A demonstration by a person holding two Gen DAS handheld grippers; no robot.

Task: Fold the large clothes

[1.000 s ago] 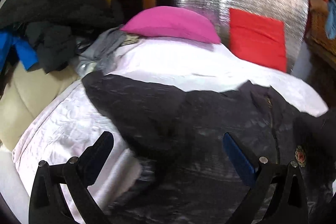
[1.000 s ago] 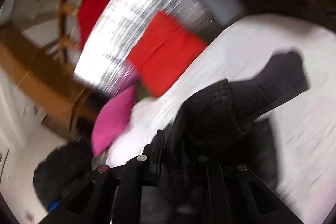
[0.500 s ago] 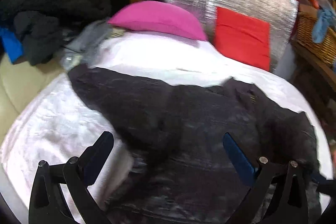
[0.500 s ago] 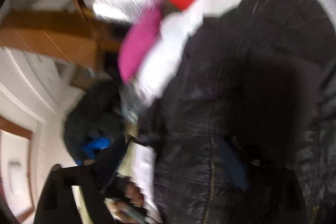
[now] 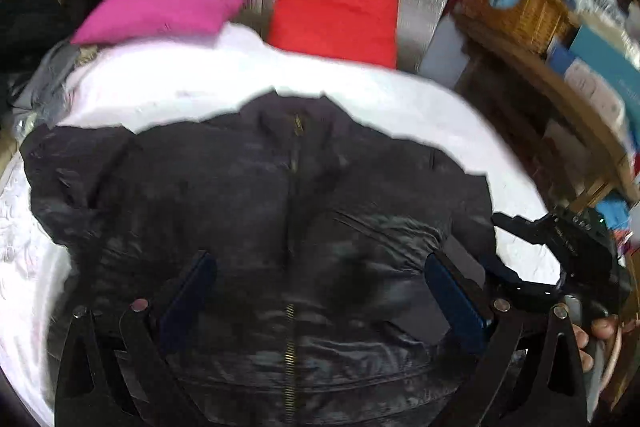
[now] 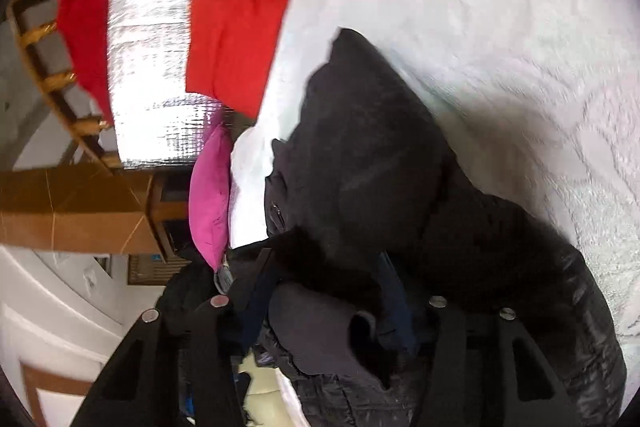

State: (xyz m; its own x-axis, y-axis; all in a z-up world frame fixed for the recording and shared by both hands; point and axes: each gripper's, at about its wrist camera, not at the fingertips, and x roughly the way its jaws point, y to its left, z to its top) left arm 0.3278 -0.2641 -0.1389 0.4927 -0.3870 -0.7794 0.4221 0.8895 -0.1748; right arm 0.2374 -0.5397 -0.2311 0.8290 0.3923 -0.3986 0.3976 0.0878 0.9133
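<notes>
Black quilted zip-front jacket [image 5: 288, 227] lies front-up, spread on the white bed [image 5: 360, 87] below the left hand-held gripper [image 5: 320, 291], which is released and empty. Right hand-held gripper [image 6: 320, 291] closing around a bunched sleeve at the jacket's edge; pads not visibly pressing. Judged early: body unfolded, folds all remain.

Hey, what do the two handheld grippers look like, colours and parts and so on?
Both are black with angular frames and triangular cutouts. The left gripper has round silver fasteners on its finger arms and dark blue pads. The right gripper matches: black frame, silver fasteners, blue pads. Its black body shows white lettering, too blurred to read. No sleeve is visible.
</notes>
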